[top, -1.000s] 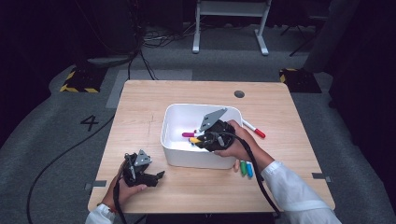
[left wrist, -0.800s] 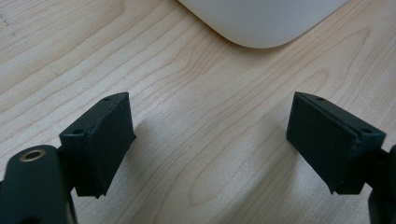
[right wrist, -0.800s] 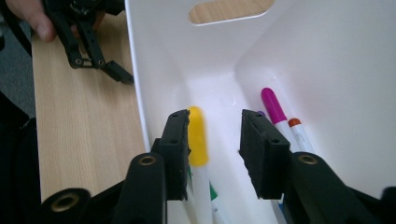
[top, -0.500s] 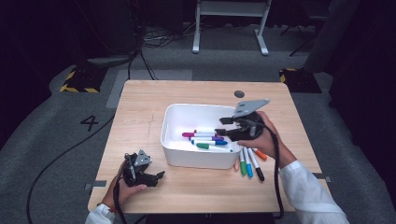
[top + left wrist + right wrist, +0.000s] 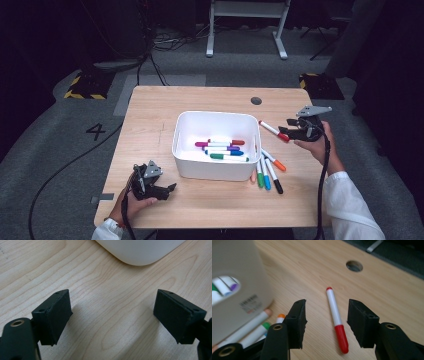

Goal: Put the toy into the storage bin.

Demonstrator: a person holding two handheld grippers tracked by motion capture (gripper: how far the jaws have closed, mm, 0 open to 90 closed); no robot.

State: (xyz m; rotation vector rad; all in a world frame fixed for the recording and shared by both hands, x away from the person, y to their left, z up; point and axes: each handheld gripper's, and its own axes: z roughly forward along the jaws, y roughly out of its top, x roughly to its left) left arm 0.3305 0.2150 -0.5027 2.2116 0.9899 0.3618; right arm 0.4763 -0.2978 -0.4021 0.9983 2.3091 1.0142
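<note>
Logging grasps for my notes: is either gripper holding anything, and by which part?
Nothing is held. The right gripper is open around the red marker; the left gripper is open over bare table.

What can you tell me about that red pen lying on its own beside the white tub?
The red pen has a white barrel, a long red cap at one end and a small red tip at the other. It looks like smooth plastic. It lies flat on the wooden table, capped, just right of the white tub and apart from the other pens by it. The right tongs stand open on either side of it, not touching it.
</note>
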